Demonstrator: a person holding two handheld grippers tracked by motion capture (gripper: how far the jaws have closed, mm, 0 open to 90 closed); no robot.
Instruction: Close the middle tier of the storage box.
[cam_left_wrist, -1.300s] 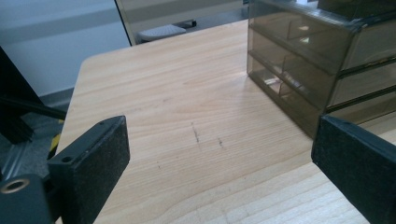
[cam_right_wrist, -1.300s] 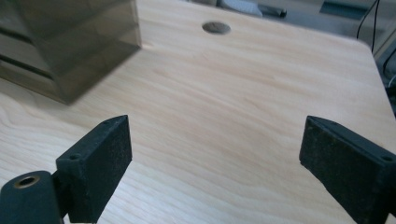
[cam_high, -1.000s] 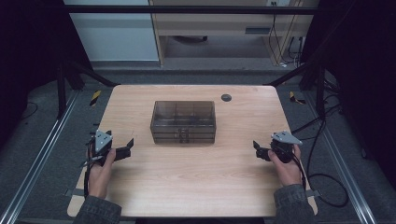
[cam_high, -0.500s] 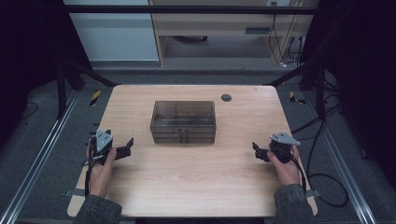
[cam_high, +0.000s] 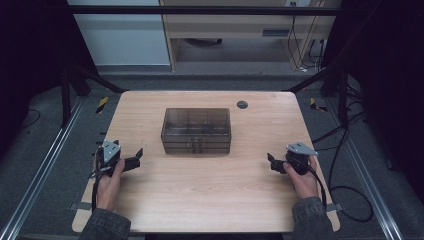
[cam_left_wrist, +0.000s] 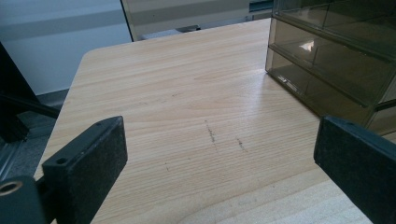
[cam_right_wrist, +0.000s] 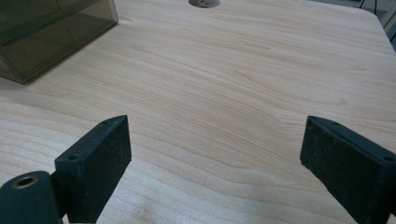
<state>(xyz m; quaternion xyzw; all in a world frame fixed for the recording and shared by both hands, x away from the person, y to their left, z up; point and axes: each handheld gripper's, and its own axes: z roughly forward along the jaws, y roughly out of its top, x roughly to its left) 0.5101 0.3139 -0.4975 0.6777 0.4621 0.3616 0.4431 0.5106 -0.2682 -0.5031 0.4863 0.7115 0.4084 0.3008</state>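
Observation:
A smoky transparent drawer box (cam_high: 196, 130) stands in the middle of the wooden table (cam_high: 210, 200). My left gripper (cam_high: 136, 159) rests near the table's left edge, held in a hand, jaws wide apart and empty. In the left gripper view the drawer box (cam_left_wrist: 336, 60) lies ahead to the right, past the open left gripper (cam_left_wrist: 219, 172). My right gripper (cam_high: 272, 162) sits near the right edge, open and empty, pointing toward the middle. In the right gripper view, the right gripper (cam_right_wrist: 215, 163) frames bare wood, with a corner of the drawer box (cam_right_wrist: 51, 32) at upper left.
A round dark grommet (cam_high: 242, 104) sits in the table's far right part and appears as the grommet (cam_right_wrist: 204, 3) at the top of the right gripper view. Black frame posts and cables flank the table. Cabinets stand beyond the far edge.
The right gripper has shifted slightly to the left and toward the near edge. The left gripper has hardly moved.

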